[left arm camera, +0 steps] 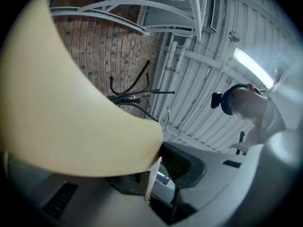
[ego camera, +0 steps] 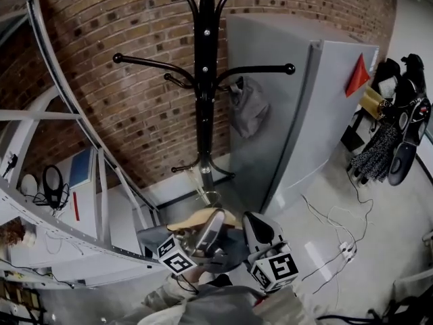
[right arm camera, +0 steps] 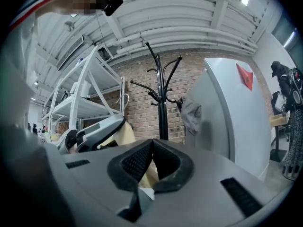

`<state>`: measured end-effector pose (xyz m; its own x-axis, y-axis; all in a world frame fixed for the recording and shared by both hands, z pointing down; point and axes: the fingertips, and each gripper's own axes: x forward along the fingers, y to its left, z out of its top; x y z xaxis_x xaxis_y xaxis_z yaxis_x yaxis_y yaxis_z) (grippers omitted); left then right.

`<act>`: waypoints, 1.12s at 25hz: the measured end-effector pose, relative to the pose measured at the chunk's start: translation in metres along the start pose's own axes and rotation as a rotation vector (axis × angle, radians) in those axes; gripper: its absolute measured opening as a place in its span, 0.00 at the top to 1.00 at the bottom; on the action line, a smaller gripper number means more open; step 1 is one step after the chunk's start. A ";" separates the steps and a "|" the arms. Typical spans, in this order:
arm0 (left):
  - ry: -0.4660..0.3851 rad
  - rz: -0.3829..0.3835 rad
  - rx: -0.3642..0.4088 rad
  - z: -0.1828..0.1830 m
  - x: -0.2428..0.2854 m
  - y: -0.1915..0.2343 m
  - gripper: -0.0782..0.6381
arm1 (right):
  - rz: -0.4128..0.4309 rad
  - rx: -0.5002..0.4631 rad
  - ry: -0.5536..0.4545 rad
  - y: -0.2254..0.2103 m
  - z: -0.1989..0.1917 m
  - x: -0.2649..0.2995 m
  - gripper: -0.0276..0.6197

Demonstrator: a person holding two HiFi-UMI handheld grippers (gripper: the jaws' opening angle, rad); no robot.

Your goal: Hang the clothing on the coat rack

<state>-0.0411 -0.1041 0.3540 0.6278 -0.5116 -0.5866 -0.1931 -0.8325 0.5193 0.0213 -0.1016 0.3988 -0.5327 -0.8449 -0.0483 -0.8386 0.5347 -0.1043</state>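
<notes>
Below the coat rack [ego camera: 205, 80], well short of its hooks, our left gripper [ego camera: 213, 222] pinches the cream clothing [ego camera: 196, 219] between partly parted jaws. Beside it, the jaws of our right gripper [ego camera: 254, 223] meet at the tips. We fear this one-sided hold slips during the lift.

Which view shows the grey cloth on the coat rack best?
Head view: the grey cloth hangs large and unblocked from a coat rack hook. Right gripper view shows it smaller. Left gripper view shows only rack hooks, no cloth.
</notes>
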 end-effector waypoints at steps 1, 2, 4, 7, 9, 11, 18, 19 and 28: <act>0.003 -0.003 -0.003 0.003 0.004 0.007 0.74 | -0.005 0.001 0.001 -0.003 0.000 0.008 0.92; 0.007 -0.008 -0.005 0.005 0.008 0.013 0.74 | -0.010 0.001 0.002 -0.006 0.000 0.016 0.92; 0.013 -0.018 -0.008 0.012 0.015 0.026 0.74 | -0.018 -0.003 -0.001 -0.012 0.001 0.032 0.92; 0.018 -0.036 -0.008 0.022 0.025 0.043 0.74 | -0.035 -0.006 -0.006 -0.019 0.003 0.054 0.92; 0.025 -0.049 -0.009 0.027 0.031 0.052 0.74 | -0.052 -0.008 -0.012 -0.024 0.004 0.066 0.92; 0.036 -0.059 -0.010 0.030 0.035 0.060 0.74 | -0.068 -0.009 -0.017 -0.029 0.004 0.077 0.92; 0.035 -0.055 0.001 0.036 0.047 0.080 0.74 | -0.065 -0.009 -0.015 -0.042 0.005 0.100 0.92; 0.032 -0.052 0.004 0.037 0.049 0.083 0.74 | -0.059 -0.012 -0.014 -0.045 0.007 0.104 0.92; 0.001 -0.027 0.052 0.039 0.072 0.094 0.74 | 0.010 -0.045 -0.022 -0.065 0.024 0.123 0.92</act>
<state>-0.0436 -0.2276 0.3359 0.6338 -0.4884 -0.5998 -0.2151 -0.8561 0.4698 0.0132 -0.2403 0.3762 -0.5385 -0.8396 -0.0715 -0.8380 0.5425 -0.0587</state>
